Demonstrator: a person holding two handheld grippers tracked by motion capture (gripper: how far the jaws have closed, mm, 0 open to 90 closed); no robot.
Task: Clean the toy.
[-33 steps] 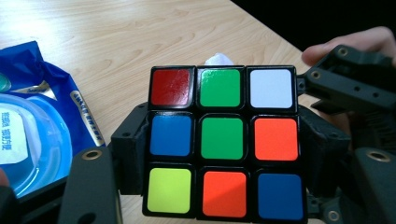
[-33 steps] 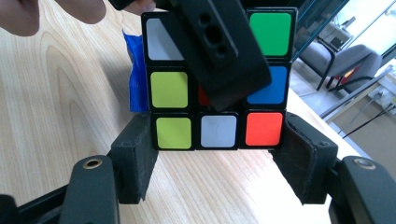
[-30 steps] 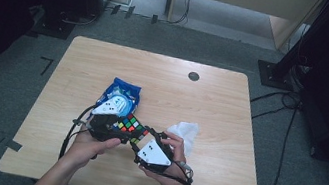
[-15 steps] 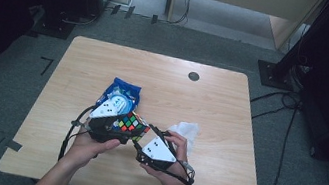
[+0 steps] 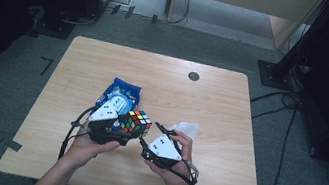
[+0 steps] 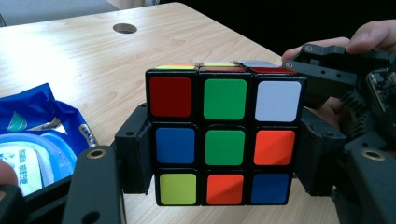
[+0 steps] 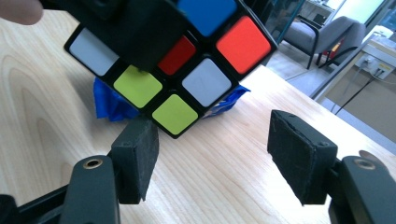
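A scrambled Rubik's cube [image 5: 135, 120] is held above the table, and my left gripper [image 5: 126, 129] is shut on it. In the left gripper view the cube [image 6: 224, 140] fills the gap between the jaws, with both pads pressed on its sides. My right gripper [image 5: 151, 135] is just right of the cube and stands open. Its jaws have just been closing a little with nothing between them. In the right gripper view the cube [image 7: 173, 60] hangs above and ahead of the open gripper [image 7: 219, 163], its lower corner near the left pad [image 7: 137, 161].
A blue packet [image 5: 119, 92] lies on the wooden table [image 5: 230, 108] just behind the left gripper. A crumpled white tissue [image 5: 187, 126] lies beyond the right hand. A round cable hole [image 5: 193, 76] sits toward the far edge.
The right gripper has shifted slightly beside the cube. The left hand and the cube have stayed where they were.
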